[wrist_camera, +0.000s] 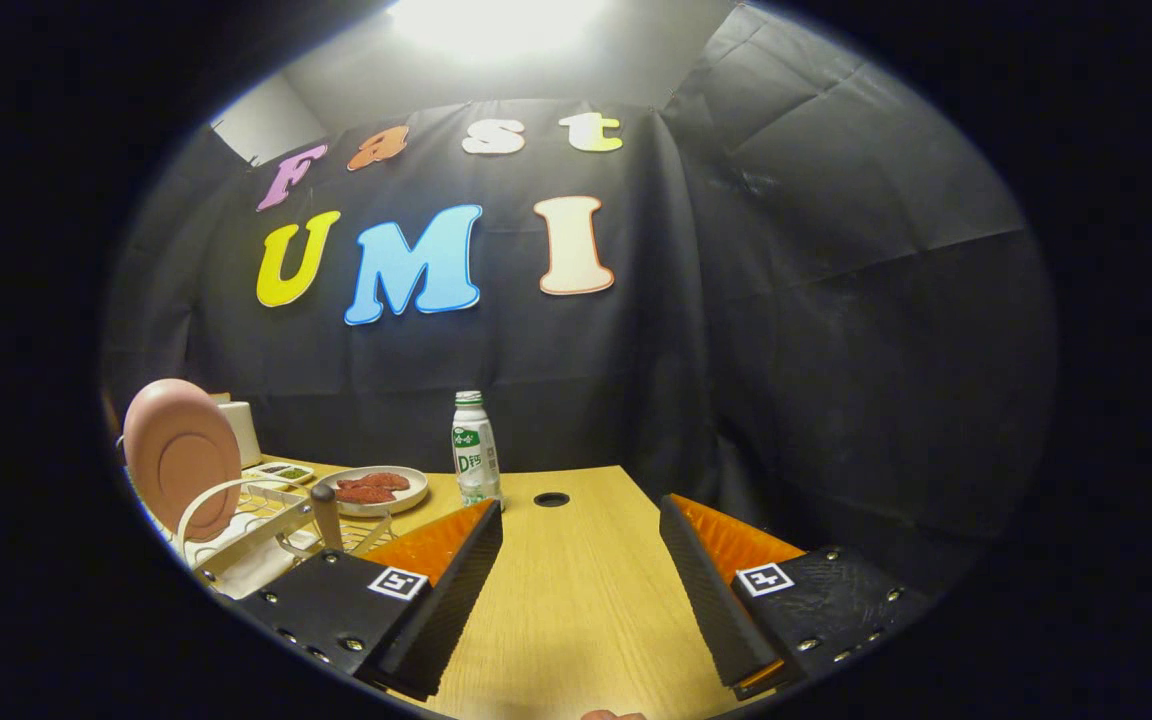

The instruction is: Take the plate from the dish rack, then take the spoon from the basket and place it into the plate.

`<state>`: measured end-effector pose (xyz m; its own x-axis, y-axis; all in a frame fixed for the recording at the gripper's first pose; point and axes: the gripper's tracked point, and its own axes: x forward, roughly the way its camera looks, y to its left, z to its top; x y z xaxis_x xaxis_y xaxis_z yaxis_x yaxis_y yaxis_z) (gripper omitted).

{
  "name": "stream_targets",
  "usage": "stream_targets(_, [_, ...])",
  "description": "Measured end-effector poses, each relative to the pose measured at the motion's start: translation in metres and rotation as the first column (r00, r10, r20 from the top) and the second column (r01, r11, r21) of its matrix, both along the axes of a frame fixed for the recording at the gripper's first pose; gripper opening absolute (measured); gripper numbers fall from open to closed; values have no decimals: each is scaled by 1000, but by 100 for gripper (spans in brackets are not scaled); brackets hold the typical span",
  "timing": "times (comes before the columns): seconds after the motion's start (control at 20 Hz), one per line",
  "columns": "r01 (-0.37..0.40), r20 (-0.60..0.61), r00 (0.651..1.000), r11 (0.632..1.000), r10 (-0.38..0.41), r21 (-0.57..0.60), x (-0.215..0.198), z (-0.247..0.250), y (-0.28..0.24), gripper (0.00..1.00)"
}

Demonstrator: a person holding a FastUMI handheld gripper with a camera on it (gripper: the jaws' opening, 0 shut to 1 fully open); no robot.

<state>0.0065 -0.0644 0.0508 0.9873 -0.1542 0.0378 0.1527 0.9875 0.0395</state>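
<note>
A pink plate point(181, 452) stands on edge in a white wire dish rack point(236, 520), off to the left of my fingers. Just right of the plate, a brown spoon handle point(325, 515) sticks up from the rack's basket. My gripper point(581, 520) hovers over the wooden table point(576, 600), open wide, nothing between its fingers. The left finger point(456, 575) sits close beside the rack's near corner.
A shallow dish with red pieces point(373, 489) lies beyond the rack. A small bottle point(474, 450) stands just ahead of the left finger. A round cable hole point(551, 498) marks the table's far edge. A white box point(241, 432) and a small tray point(281, 471) sit behind the plate.
</note>
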Motion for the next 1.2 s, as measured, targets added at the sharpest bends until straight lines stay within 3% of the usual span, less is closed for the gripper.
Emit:
stream_targets(0.3, [-11,-4,1000,999,11,-49,-54,62,2,96])
stream_targets(0.55, [-34,-20,999,997,32,-66,-89,116,36,96])
stream_targets(0.9, [-190,-58,980,982,190,0,-101,179,140,96])
stream_targets(1.2, [-354,-98,930,935,355,30,-69,202,231,96])
